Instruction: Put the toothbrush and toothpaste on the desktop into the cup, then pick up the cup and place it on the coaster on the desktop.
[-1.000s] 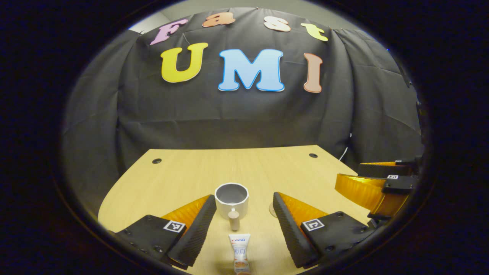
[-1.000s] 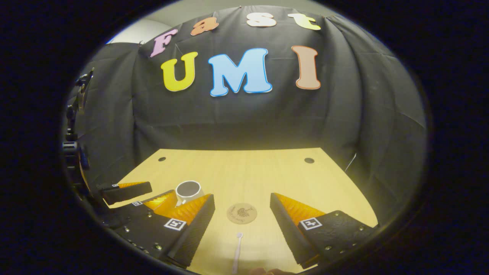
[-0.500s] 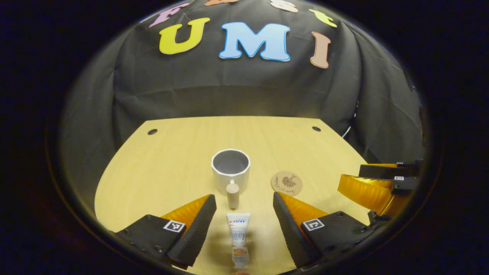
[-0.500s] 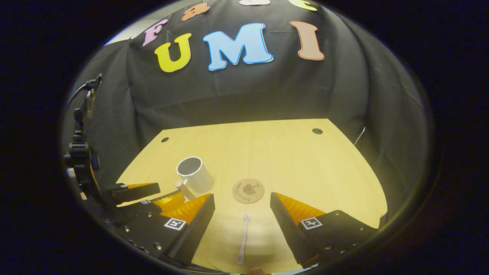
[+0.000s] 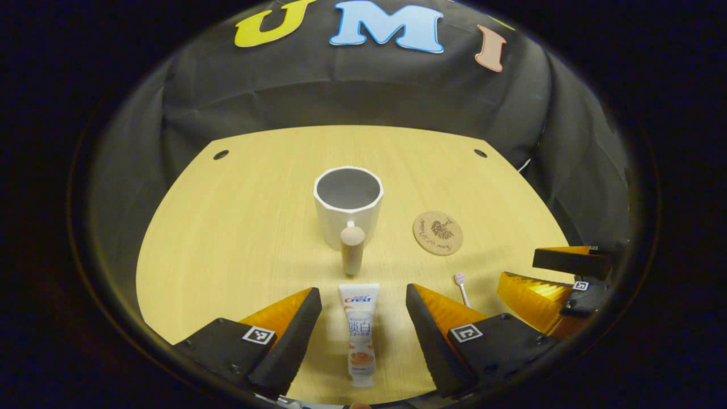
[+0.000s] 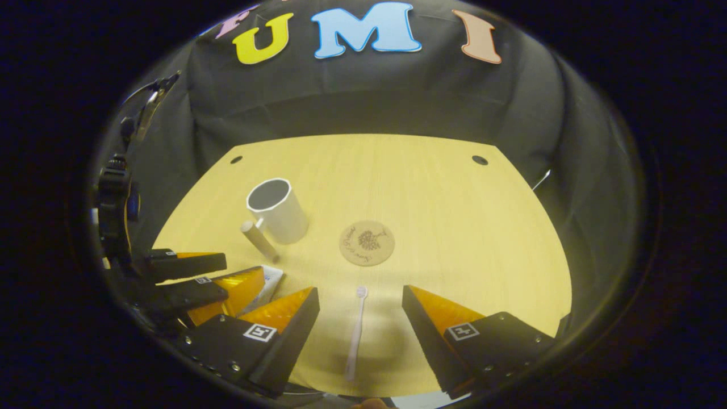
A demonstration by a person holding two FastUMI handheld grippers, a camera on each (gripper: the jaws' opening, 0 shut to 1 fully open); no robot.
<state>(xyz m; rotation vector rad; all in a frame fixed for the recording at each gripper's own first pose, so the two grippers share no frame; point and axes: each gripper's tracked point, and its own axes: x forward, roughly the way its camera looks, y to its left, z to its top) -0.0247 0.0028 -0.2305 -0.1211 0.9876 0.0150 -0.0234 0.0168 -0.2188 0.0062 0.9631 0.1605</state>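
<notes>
A white cup [image 5: 348, 205] with a wooden peg handle [image 5: 352, 249] stands upright mid-table, empty inside. A toothpaste tube [image 5: 359, 332] lies flat just in front of it, between the fingers of my open left gripper [image 5: 362, 335], which hovers above it. The round cork coaster [image 5: 437, 232] lies to the cup's right. In the right gripper view a white toothbrush [image 6: 356, 330] lies lengthwise between the fingers of my open right gripper [image 6: 359, 335], with the coaster [image 6: 367, 242] beyond it and the cup [image 6: 278, 210] to the left. The left gripper [image 6: 199, 278] is at the far left there, the right gripper [image 5: 559, 278] at the right in the left gripper view.
The wooden table [image 5: 255, 227] has a curved front edge and two small holes [image 5: 221, 154] [image 5: 480, 153] near its far corners. Black cloth [image 5: 352, 91] closes the back and sides. A stand with clamps [image 6: 116, 193] rises at the left of the right gripper view.
Both grippers have tilted down toward the table: the cup, coaster, toothpaste and toothbrush sit higher and fuller in view. Both stay open.
</notes>
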